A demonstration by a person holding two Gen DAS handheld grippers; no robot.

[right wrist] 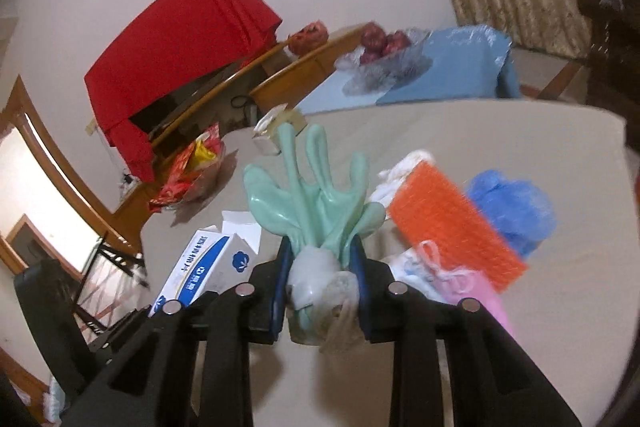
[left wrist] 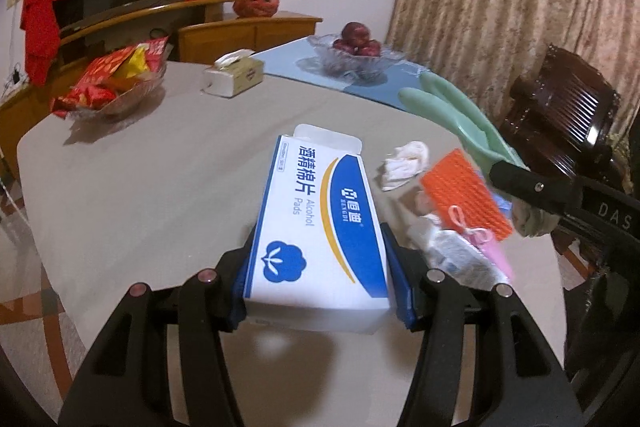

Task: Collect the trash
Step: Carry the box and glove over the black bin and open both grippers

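Note:
My left gripper (left wrist: pixel 320 267) is shut on a white and blue alcohol pads box (left wrist: pixel 320 223), held above the beige table (left wrist: pixel 160 179); the box also shows in the right wrist view (right wrist: pixel 208 267). My right gripper (right wrist: pixel 322 267) is shut on a pale green rubber glove (right wrist: pixel 316 195), its fingers pointing up; the glove also shows in the left wrist view (left wrist: pixel 456 115). On the table lie a crumpled white tissue (left wrist: pixel 404 163), an orange mesh piece (left wrist: pixel 464 199), a pink bag (right wrist: pixel 476 291) and a blue crumpled cover (right wrist: pixel 512 211).
A glass dish of red snack packets (left wrist: pixel 112 83), a tissue box (left wrist: pixel 234 75) and a glass bowl of red fruit (left wrist: pixel 356 55) on a blue mat stand at the far side. A dark wooden chair (left wrist: pixel 560 115) stands at the right.

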